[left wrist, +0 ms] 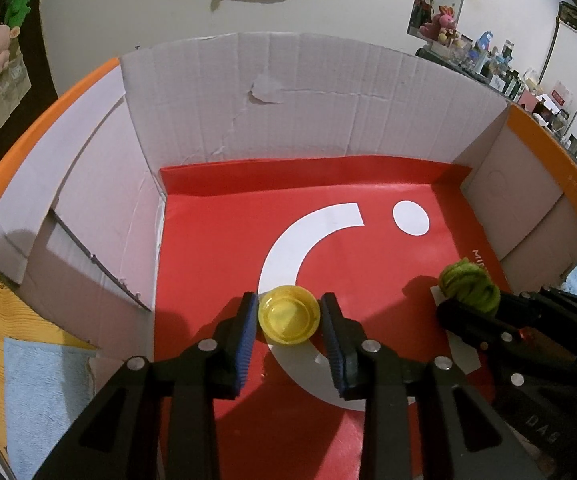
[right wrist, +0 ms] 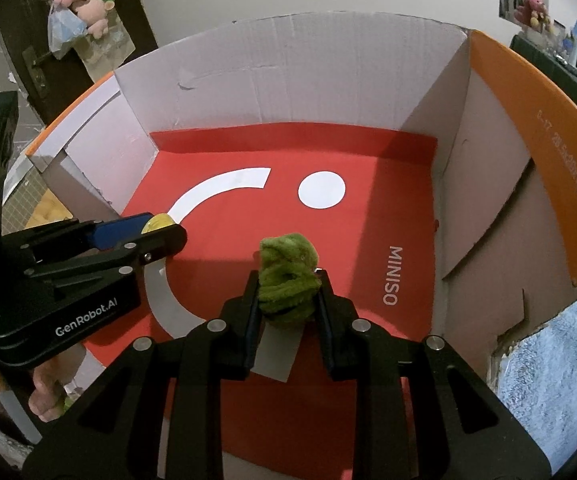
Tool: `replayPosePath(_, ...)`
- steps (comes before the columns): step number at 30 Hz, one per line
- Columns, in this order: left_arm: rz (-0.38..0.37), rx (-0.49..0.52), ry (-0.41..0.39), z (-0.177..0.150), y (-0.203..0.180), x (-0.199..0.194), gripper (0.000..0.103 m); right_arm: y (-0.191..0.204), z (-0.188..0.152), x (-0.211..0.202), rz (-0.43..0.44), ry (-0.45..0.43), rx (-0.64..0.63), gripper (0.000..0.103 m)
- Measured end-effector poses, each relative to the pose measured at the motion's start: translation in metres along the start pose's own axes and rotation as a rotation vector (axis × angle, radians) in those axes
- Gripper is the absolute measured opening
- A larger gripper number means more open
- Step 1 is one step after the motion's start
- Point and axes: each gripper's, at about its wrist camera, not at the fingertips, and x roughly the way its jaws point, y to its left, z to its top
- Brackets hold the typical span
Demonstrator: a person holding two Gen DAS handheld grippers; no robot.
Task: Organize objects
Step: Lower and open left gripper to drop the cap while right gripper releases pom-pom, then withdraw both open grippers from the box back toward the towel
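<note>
Yellow dish (left wrist: 289, 314) sits pinched in my left gripper (left wrist: 290, 312) over the cardboard box (left wrist: 216, 112), red MINISO sheet (left wrist: 388, 280) lining its floor. Just beside, my right gripper (right wrist: 287, 300) pinches a green plush toy (right wrist: 287, 276); blue towel (right wrist: 548, 368) outside.

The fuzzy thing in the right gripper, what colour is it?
Green: the fuzzy plush toy shows best in the right wrist view.
</note>
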Motion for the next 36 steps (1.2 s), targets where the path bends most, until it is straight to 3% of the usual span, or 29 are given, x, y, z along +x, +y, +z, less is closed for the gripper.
replayPosePath(3,0.001,-0.004,-0.004,0.002,-0.001,-0.001,0.044,0.001,0.000,-0.001,-0.005,0.000,-0.005,0.025)
replayPosePath(8,0.005,-0.011,-0.011,0.002,-0.001,-0.002,0.045,0.003,0.001,0.000,-0.007,-0.001,-0.005,0.026)
replayPosePath(10,0.004,-0.016,-0.015,0.002,-0.001,-0.003,0.046,0.003,0.000,-0.001,-0.006,-0.002,-0.005,0.031)
replayPosePath(12,0.005,-0.022,-0.020,0.002,-0.001,-0.004,0.052,0.003,0.000,-0.004,0.001,-0.007,-0.005,0.048)
replayPosePath(14,0.005,-0.022,-0.032,0.003,0.000,-0.007,0.056,0.006,0.000,-0.008,0.009,-0.015,-0.012,0.048)
replayPosePath(23,0.032,-0.015,-0.059,0.003,-0.001,-0.015,0.057,0.009,0.002,-0.016,0.002,-0.045,-0.011,0.048)
replayPosePath(27,0.045,-0.015,-0.085,0.004,-0.003,-0.021,0.073,0.015,0.003,-0.018,0.005,-0.057,-0.018,0.053)
replayPosePath(31,0.054,-0.010,-0.103,0.003,-0.005,-0.028,0.074,0.017,0.001,-0.022,0.004,-0.072,-0.024,0.056)
replayPosePath(33,0.054,-0.010,-0.108,0.002,-0.005,-0.031,0.080,0.019,0.001,-0.024,0.006,-0.079,-0.026,0.065)
replayPosePath(36,0.061,-0.006,-0.124,0.000,-0.006,-0.037,0.081,0.023,0.000,-0.028,0.003,-0.095,-0.037,0.067)
